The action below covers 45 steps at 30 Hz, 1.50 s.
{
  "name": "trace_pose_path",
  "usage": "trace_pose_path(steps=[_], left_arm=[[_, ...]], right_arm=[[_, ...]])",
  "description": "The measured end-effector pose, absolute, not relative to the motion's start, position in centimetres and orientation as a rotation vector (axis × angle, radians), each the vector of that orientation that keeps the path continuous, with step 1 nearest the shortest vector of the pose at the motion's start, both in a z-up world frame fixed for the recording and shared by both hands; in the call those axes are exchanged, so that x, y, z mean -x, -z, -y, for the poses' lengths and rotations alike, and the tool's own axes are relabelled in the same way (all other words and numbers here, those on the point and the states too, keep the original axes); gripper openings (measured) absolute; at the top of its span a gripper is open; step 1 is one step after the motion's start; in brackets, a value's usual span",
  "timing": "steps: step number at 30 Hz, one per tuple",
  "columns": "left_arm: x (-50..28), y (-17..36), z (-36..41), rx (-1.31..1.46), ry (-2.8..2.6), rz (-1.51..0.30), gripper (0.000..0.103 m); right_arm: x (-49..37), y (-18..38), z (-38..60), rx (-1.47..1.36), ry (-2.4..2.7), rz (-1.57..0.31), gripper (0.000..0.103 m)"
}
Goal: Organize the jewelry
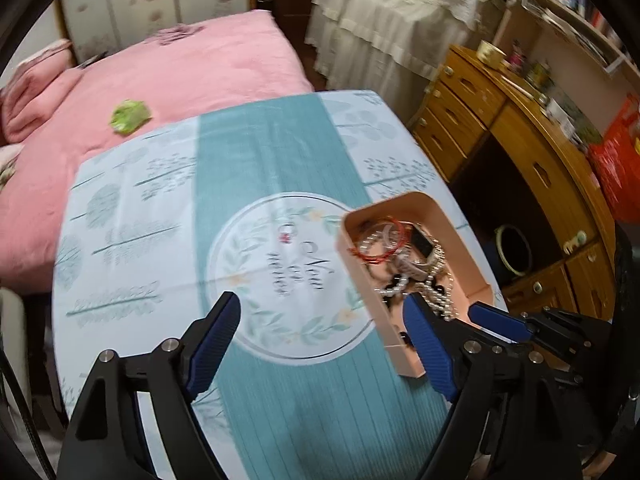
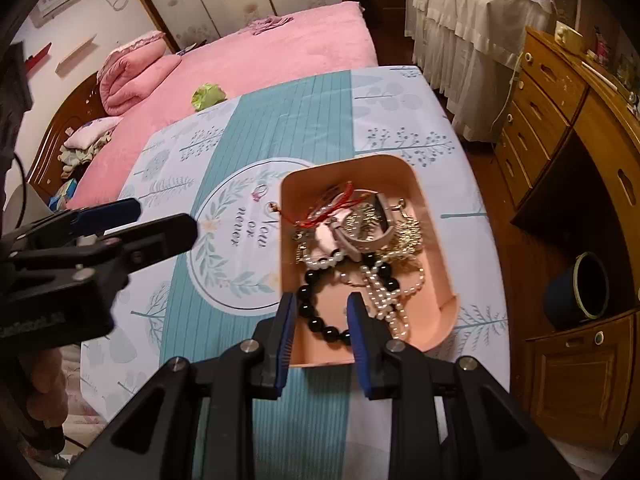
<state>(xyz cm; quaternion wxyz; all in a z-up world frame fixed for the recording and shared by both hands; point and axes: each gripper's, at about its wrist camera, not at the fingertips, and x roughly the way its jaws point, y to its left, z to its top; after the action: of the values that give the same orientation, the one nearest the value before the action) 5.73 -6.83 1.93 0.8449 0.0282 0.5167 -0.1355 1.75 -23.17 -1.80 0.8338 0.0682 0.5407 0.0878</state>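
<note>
A pink tray [image 2: 430, 216] full of jewelry sits on the patterned tablecloth; it also shows in the left wrist view [image 1: 448, 220]. Inside lie a black bead bracelet [image 2: 316, 312], pearl strands [image 2: 384, 292], a red cord [image 2: 340, 204], gold chains [image 2: 404, 232] and a watch [image 1: 424, 244]. A small ring [image 2: 259, 192] and another small piece [image 2: 273, 207] lie on the cloth left of the tray. My right gripper [image 2: 323, 300] is open and empty over the tray's near end, above the black bracelet. My left gripper [image 1: 324, 304] is open and empty above the cloth, left of the tray.
The table [image 1: 168, 208] stands against a pink bed [image 1: 180, 68] with a green wrapper [image 1: 129, 116] on it. A wooden dresser [image 2: 560, 128] and a dark bucket [image 2: 580, 288] are to the right. A cloth-draped piece of furniture [image 2: 472, 20] stands behind.
</note>
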Motion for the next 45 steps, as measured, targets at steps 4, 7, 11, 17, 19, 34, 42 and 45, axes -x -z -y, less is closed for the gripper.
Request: trace_pose_path(steps=[4,7,11,17,19,34,42,45], left_arm=[[-4.8,-3.1,4.8,-0.049,0.214,-1.061,0.088],[-4.1,-3.8,3.3,-0.038,0.160,-1.059,0.090],[-3.0,-4.1,1.8,-0.002,0.109,-1.075,0.092],[-1.4,-4.2,0.7,0.006,0.050,-1.079,0.092],[-0.9,-4.3,0.5,0.004,0.029,-1.075,0.092],[0.0,-3.8,-1.0,0.008,-0.042,-1.106,0.093],[0.0,-4.1,-0.8,-0.015,-0.038,-1.096,0.094],[0.0,-4.1,-0.7,-0.026,-0.036,-1.095,0.094]], right_arm=[[-1.6,1.1,22.1,-0.134,-0.200,-1.151,0.039],[-1.3,0.2,21.2,-0.140,-0.209,-1.149,0.045],[-0.9,-0.6,20.0,-0.133,-0.214,-1.157,0.048],[-0.4,-1.7,18.2,-0.084,-0.214,-1.139,0.052],[-0.3,-2.1,17.8,-0.068,-0.208,-1.133,0.053],[-0.1,-2.8,16.5,-0.047,-0.186,-1.133,0.061],[0.1,-3.2,16.5,-0.050,-0.162,-1.121,0.061],[0.2,-3.3,16.7,-0.053,-0.152,-1.119,0.061]])
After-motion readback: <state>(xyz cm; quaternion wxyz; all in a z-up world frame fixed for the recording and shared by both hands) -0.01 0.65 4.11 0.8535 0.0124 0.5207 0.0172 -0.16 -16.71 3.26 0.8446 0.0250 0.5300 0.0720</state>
